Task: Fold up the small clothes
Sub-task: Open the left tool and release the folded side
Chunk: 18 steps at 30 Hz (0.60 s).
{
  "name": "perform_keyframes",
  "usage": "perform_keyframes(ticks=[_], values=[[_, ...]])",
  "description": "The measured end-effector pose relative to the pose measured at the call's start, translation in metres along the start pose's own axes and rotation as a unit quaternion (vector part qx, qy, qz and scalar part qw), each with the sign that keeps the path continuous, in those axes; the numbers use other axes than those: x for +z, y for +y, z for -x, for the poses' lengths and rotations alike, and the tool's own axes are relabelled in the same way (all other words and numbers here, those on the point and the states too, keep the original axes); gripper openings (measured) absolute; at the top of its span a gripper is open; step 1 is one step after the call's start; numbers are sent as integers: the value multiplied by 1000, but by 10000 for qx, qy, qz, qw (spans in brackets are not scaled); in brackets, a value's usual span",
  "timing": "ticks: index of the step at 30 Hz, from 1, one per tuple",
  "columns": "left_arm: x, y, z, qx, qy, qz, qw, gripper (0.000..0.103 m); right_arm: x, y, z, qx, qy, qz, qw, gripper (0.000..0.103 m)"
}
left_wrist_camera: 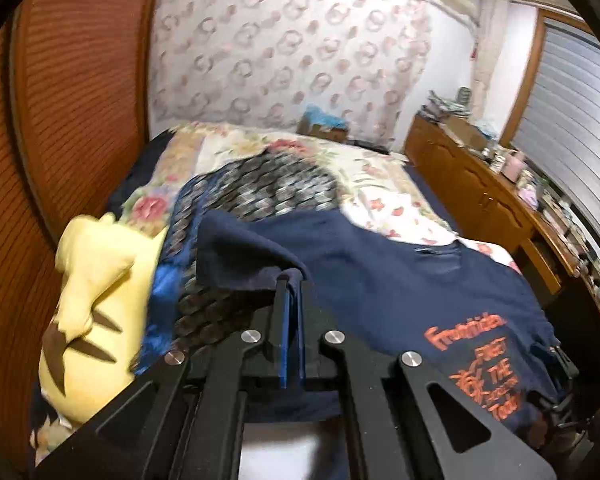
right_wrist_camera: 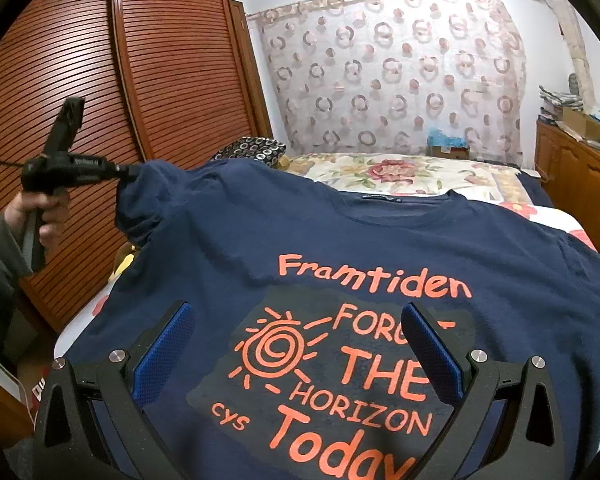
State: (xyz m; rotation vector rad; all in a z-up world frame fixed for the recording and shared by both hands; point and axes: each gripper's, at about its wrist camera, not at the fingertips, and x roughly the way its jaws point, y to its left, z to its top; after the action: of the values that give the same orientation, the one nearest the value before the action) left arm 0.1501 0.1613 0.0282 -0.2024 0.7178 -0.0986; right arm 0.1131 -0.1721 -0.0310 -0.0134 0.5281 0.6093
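A navy T-shirt lies on the floral bed beside a louvred wardrobe. Left tongs pinch its sleeve; right tongs gape above it.

The navy T-shirt carries orange print. "Framtiden" stands top, below the collar. Beneath it, beside a spiral sun drawing: "FOR…" (partly hidden), "THE", "HORIZON", "Today". Small "cys" stands left of "Today". The collar label is too small to read.
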Motion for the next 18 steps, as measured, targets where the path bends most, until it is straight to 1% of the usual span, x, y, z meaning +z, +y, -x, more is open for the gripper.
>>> perform_keyframes(ticks=[5,7,9,10,11,12,13,14,15,18], values=[[16,-56,-4,-305,-55,-447,9985,3,-1,-11,5,-101,-51,-86,9999,103],[20,-75,-8,-336,-50,-624,9975,4,-1,-16,7,-133,-54,-146,9998,103],[22,-95,-15,-284,-7,-846,9960,4,-2,-20,9,-180,-54,-184,9997,103],[22,-101,-19,-218,16,-939,9953,8,-2,-20,10,-194,-53,-209,9996,103],[22,-107,-25,-175,94,-1032,9945,18,-3,-22,12,-201,-59,-235,9995,103],[21,-111,-27,-177,131,-1067,9940,26,-2,-23,13,-213,-69,-254,9994,103],[20,-113,-29,-214,149,-1092,9937,42,-2,-23,15,-226,-81,-261,9994,103],[17,-114,-29,-327,139,-1084,9935,46,-3,-23,16,-241,-93,-260,9993,103],[17,-116,-29,-360,144,-1085,9933,46,-3,-23,18,-261,-104,-259,9993,103],[11,-116,-26,-361,152,-1119,9929,49,-3,-21,20,-293,-130,-293,9991,103]])
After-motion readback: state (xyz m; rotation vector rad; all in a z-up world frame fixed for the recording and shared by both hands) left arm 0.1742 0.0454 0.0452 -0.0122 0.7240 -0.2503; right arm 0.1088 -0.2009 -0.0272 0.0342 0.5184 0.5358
